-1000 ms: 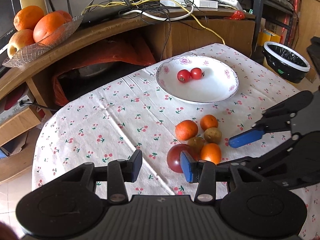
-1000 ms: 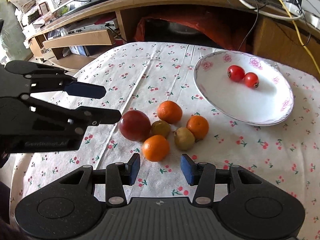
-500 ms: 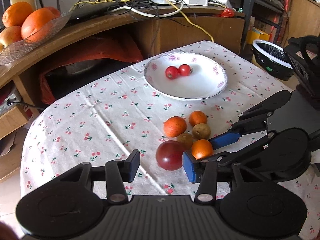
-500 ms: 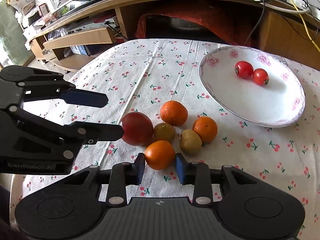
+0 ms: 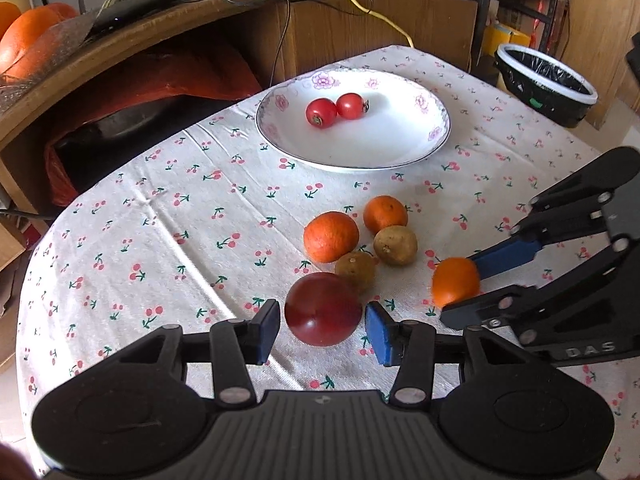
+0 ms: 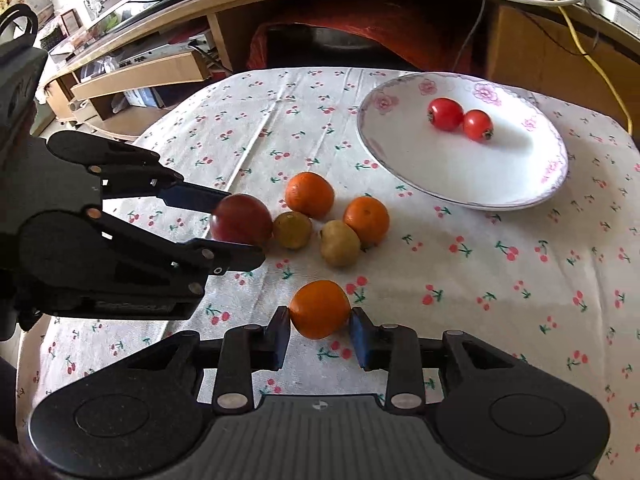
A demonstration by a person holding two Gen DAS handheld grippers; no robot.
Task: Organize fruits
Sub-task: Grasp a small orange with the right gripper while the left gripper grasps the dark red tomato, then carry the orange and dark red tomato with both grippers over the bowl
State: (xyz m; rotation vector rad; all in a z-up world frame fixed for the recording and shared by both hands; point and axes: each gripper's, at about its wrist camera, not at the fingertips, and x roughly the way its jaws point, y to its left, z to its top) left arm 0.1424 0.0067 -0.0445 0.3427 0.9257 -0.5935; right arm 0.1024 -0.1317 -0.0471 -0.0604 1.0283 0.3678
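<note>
Orange [image 6: 319,309]: between the two pads of the right gripper [image 6: 320,336], both pads touching its sides; jaws closed to the fruit's width. It sits apart from the other fruit, on the near side of the group; whether it rests on the cloth or is lifted clear cannot be told.

Red apple [image 5: 323,309]: dark red, on the tablecloth [image 5: 160,220], between the fingers of the left gripper [image 5: 322,330]. Jaws part open, slightly wider than the apple, a narrow gap showing on each side in the left wrist view; no firm hold visible.

Loose fruit on the cloth, just beyond the apple: two oranges [image 5: 331,236] [image 5: 385,214] and two brown-green kiwi-like fruits [image 5: 355,266] [image 5: 395,245], clustered close, the nearer brown one touching or almost touching the apple.

White plate [image 5: 400,152]: floral rim, farther back on the table, well apart from the cluster. Holds two small red tomatoes [image 5: 321,113] [image 5: 350,105] side by side, touching.

Surroundings: wooden shelf unit [image 5: 160,28] behind the table, carrying cables and a glass bowl [image 5: 44,56] of large oranges at far left; bin with black liner [image 5: 544,84] on the floor at right.
</note>
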